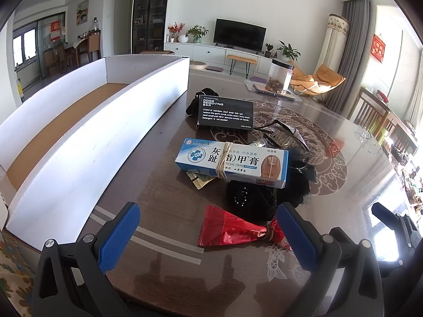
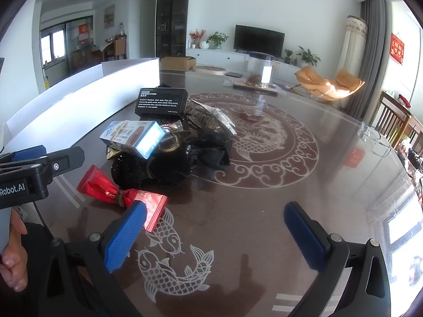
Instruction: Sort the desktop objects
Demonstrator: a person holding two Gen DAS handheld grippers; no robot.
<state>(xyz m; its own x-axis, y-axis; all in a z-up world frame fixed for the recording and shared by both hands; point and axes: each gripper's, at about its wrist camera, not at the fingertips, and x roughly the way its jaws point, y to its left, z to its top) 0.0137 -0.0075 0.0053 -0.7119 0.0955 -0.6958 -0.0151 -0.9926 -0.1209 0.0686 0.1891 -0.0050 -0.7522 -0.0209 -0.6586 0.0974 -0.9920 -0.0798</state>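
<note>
A heap of small items lies on the dark round table (image 1: 164, 269). Topmost is a blue-and-white nail cream box (image 1: 232, 162) (image 2: 133, 138) bound with a rubber band. Behind it rests a black odor-removing-bar box (image 1: 225, 116) (image 2: 160, 101). Black fabric pieces (image 1: 253, 200) (image 2: 169, 169) and a silvery hair claw (image 1: 286, 134) (image 2: 211, 117) sit under and beside them. A red foil packet (image 1: 232, 228) (image 2: 119, 194) tied in the middle lies nearest. My left gripper (image 1: 208, 236) hovers open just short of the red packet. My right gripper (image 2: 215, 237) is open over bare table right of the packet.
A long white tray (image 1: 87, 142) (image 2: 68, 105) with a brown cardboard floor stands along the left of the heap. A clear jar (image 1: 280, 75) (image 2: 259, 70) stands at the table's far side. A person's hand (image 2: 13, 261) holds the left gripper's body (image 2: 34, 174). Wooden chairs (image 1: 370, 111) stand at the right.
</note>
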